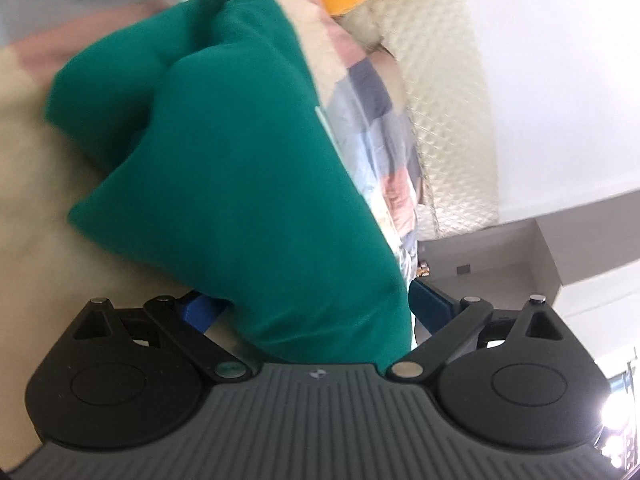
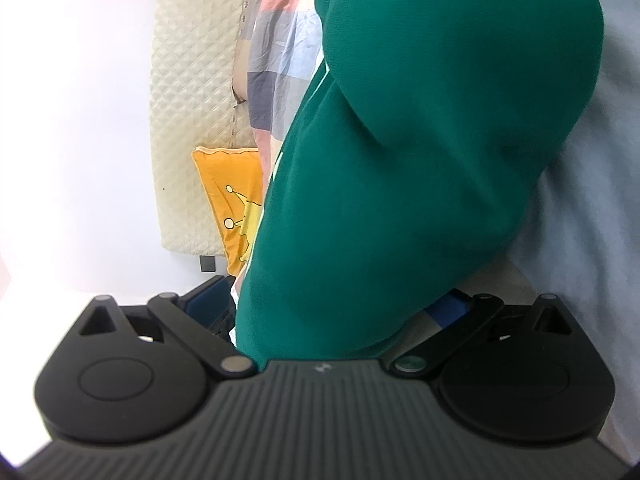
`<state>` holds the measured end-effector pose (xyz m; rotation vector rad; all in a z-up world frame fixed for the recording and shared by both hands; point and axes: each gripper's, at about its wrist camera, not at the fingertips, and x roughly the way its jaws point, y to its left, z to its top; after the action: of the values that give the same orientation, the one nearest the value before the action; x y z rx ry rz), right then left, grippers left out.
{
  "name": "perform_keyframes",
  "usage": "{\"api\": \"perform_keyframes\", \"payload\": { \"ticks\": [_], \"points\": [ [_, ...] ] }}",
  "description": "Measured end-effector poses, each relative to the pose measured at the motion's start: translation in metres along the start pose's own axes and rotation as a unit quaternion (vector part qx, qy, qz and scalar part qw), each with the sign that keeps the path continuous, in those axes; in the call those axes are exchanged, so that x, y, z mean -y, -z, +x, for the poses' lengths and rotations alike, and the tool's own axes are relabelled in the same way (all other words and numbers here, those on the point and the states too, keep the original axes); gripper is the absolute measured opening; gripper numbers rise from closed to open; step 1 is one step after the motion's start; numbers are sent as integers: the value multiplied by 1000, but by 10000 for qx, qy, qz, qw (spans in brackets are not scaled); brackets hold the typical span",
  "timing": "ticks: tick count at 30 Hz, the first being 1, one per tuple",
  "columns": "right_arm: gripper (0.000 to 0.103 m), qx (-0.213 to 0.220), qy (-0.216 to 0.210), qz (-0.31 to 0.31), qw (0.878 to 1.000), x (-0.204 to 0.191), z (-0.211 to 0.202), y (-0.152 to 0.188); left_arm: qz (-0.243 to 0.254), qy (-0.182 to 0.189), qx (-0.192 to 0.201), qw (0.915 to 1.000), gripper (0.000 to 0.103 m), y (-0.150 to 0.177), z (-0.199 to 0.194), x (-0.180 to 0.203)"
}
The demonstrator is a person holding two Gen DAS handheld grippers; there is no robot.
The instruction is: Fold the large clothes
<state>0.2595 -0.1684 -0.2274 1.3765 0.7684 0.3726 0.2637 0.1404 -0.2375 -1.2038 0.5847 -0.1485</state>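
Both tongs clamped on green garment; grey shelf only left view

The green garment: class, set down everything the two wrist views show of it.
The green garment is a plain teal-green, soft knit-looking cloth, bunched into thick rounded folds rather than flat. A pale printed mark shows at one edge. In each view it runs down between the blue fingers of the left gripper and the right gripper; the fingertips are hidden. Beyond it lies a patchwork bedcover.
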Motion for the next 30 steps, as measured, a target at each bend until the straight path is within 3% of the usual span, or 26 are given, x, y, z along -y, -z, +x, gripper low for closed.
{"api": "perform_keyframes", "payload": {
  "ticks": [8, 14, 19, 23, 28, 30],
  "points": [
    [103, 49, 117, 105, 9999, 4, -12, 1, 350, 165, 32, 9992, 98, 7, -2, 10],
    [103, 178, 288, 422, 9985, 10, -8, -14, 203, 139, 24, 9997, 98, -7, -10, -2],
    [103, 406, 276, 951, 9943, 18, -2, -22, -389, -4, 158, 9991, 99, -11, -20, -17],
    [103, 449, 198, 926, 9945, 19, -7, -19, -1604, 268, 367, 9860, 100, -14, -34, -45],
    [103, 457, 246, 733, 9960, 14, -13, -14, -1312, -241, 45, 9911, 100, -18, -11, -36],
    [103, 419, 302, 575, 9970, 11, -13, -12, -1499, -274, 91, 9883, 100, -21, -4, -39]
  ]
}}
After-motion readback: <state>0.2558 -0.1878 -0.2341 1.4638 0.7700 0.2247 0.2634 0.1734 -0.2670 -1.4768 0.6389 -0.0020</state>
